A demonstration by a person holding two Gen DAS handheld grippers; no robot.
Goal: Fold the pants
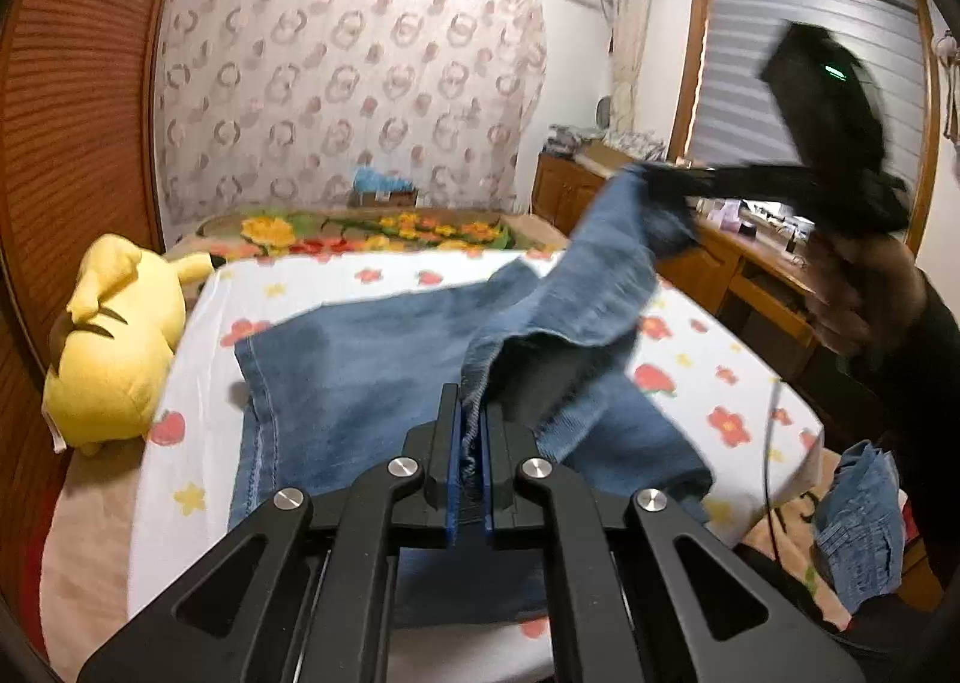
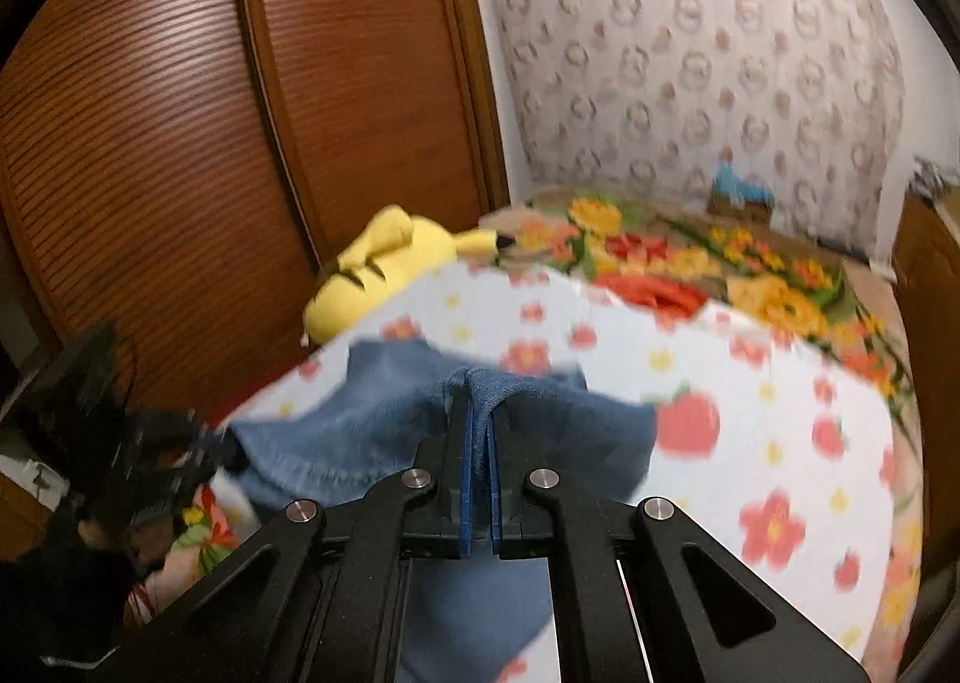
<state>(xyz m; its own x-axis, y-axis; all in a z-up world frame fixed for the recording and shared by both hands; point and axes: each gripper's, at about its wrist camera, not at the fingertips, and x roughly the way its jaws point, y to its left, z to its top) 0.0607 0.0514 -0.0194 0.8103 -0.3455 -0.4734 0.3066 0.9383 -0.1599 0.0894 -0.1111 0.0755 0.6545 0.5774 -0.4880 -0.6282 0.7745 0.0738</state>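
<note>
A pair of blue denim pants [image 1: 360, 371] lies on a white sheet with red flowers [image 1: 336, 287] spread over a bed. My left gripper [image 1: 472, 413] is shut on a stitched edge of the pants near the front, lifting it into a fold. The right gripper [image 1: 654, 179], held by a person's hand at the upper right, pinches another corner of the denim and holds it high above the bed. In the right wrist view the right gripper [image 2: 478, 392] is shut on blue denim [image 2: 336, 431], and the left gripper [image 2: 222, 449] appears blurred at the left.
A yellow plush toy [image 1: 114, 347] lies at the bed's left edge beside brown slatted wardrobe doors [image 2: 180, 143]. A wooden desk [image 1: 750, 275] stands to the right of the bed. Another blue denim garment [image 1: 864, 539] lies at the near right. A floral blanket [image 1: 372, 230] covers the far end.
</note>
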